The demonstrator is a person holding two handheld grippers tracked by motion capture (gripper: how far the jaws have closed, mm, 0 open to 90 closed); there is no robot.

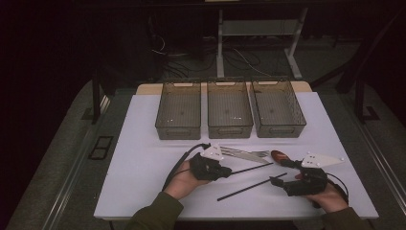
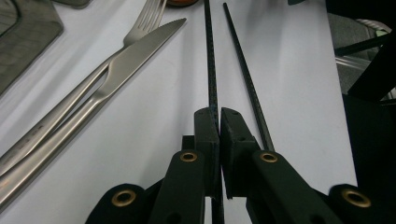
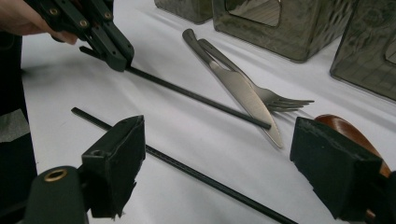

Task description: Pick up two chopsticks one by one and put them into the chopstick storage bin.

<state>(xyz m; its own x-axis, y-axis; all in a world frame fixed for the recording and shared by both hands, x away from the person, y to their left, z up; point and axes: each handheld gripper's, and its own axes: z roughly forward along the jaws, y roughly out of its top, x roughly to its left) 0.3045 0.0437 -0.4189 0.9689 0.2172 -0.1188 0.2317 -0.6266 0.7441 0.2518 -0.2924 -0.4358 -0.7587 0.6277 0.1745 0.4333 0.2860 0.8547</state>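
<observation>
**One chopstick pinched, the other waiting**

My left gripper (image 1: 225,171) sits left of centre in the high view, its jaws closed on one chopstick (image 1: 251,168) near its end. In the left gripper view the stick (image 2: 211,70) runs straight up the middle of the frame from between the pads, so I judge the grip is lined up along its length to keep it from swinging. Its far tip rests against the knife (image 3: 243,91) at mid-frame in the right gripper view.

My right gripper (image 1: 276,181) waits at lower right, jaws spread wide and holding nothing. The second chopstick (image 3: 187,170) lies flat on the white table (image 1: 143,163), passing between those jaws without touching the pads.

The knife and fork (image 1: 258,154) lie together just above the sticks, a brown-handled utensil (image 1: 279,155) beside them. Three bins (image 1: 229,115) stand in a row across the upper middle, apparently empty, likely one for each kind.
</observation>
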